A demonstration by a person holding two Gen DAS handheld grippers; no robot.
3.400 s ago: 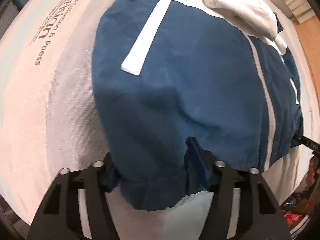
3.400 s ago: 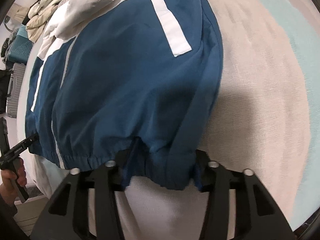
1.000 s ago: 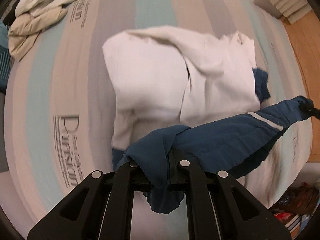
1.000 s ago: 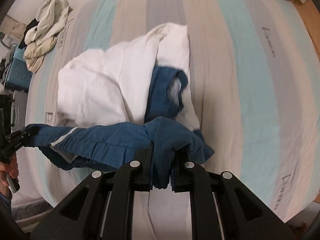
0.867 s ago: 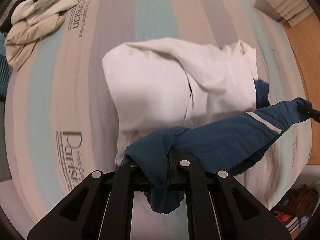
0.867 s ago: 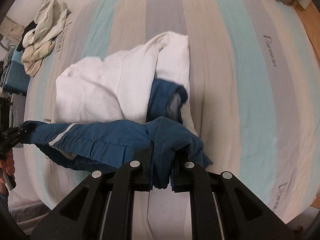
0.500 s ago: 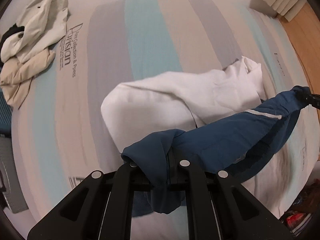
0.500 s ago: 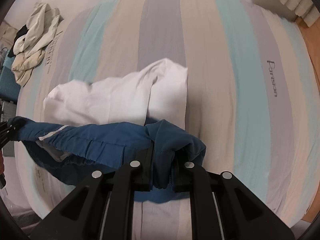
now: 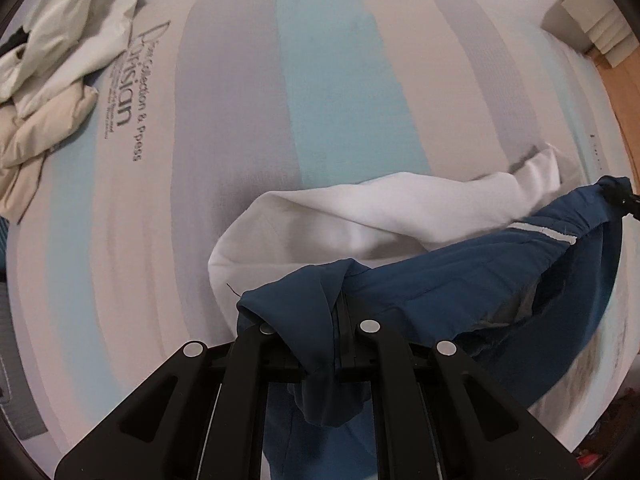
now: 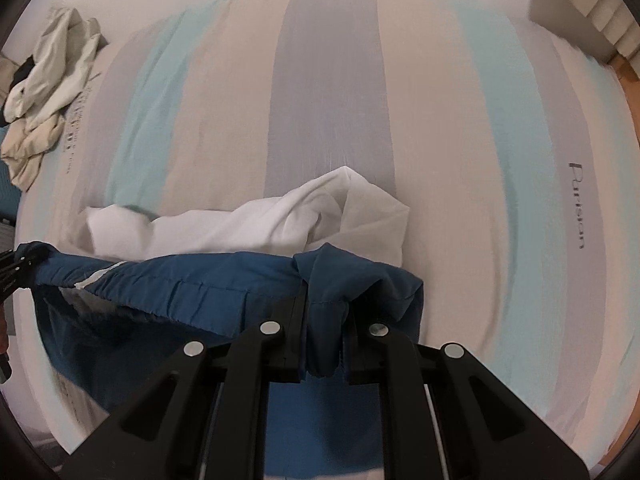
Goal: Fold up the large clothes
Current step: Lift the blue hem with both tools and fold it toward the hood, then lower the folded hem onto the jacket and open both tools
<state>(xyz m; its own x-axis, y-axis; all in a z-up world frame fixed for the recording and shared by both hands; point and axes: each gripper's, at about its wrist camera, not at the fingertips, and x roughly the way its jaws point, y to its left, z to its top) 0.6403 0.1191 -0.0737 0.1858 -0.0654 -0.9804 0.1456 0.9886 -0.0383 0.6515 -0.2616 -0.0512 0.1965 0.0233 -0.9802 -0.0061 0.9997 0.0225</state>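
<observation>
A large blue jacket [image 9: 472,280] with white lining [image 9: 360,216] hangs stretched between my two grippers above a striped bed. My left gripper [image 9: 336,312] is shut on one corner of its blue hem, and the cloth bunches over the fingers. In the right wrist view the same blue jacket [image 10: 200,280] runs leftward from my right gripper [image 10: 324,320], which is shut on the other hem corner. The white lining [image 10: 256,228] drapes onto the bed beyond the hem. The other gripper shows as a small dark tip at each view's edge.
The bed sheet [image 9: 328,92] has grey, teal and beige stripes with printed lettering. A heap of cream and white clothes [image 9: 52,60] lies at the far left corner, also seen as the cream heap [image 10: 48,92] in the right view. Wooden floor [image 9: 628,112] runs along the right side.
Both grippers have carried the blue hem back toward the near edge and lower. More bare sheet shows beyond the jacket, and the white lining has flattened into a low band.
</observation>
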